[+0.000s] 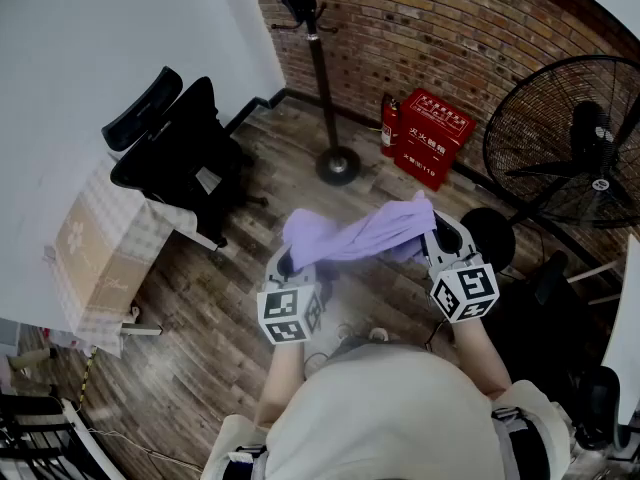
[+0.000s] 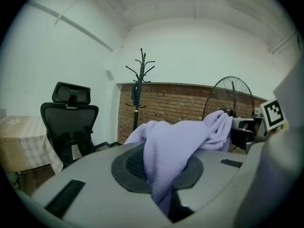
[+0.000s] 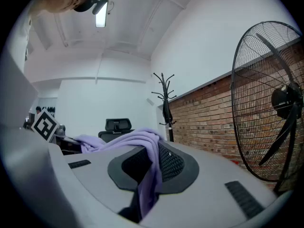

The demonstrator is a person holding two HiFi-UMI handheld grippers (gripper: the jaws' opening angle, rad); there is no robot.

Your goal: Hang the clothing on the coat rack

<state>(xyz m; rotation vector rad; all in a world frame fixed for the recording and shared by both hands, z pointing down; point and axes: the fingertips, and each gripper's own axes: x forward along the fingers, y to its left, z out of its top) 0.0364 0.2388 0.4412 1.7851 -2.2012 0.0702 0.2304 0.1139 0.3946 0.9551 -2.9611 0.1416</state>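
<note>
A lilac garment [image 1: 362, 236] is stretched between my two grippers at about waist height. My left gripper [image 1: 288, 266] is shut on its left end, and the cloth [image 2: 173, 148] bunches out of the closed jaws. My right gripper [image 1: 436, 230] is shut on the right end, with the fabric [image 3: 148, 167] pinched between the pads. The black coat rack [image 1: 318, 63] stands ahead by the brick wall, its round base [image 1: 338, 164] on the wood floor. The rack's top hooks [image 2: 141, 69] show left of centre in the left gripper view; the same hooks [image 3: 164, 84] are right of centre in the right gripper view.
A black office chair [image 1: 178, 153] stands left of the rack, beside a table with a checked cloth [image 1: 105, 253]. A red box [image 1: 432, 136] and a fire extinguisher [image 1: 389, 126] sit against the brick wall. A large black floor fan [image 1: 565, 143] stands at the right.
</note>
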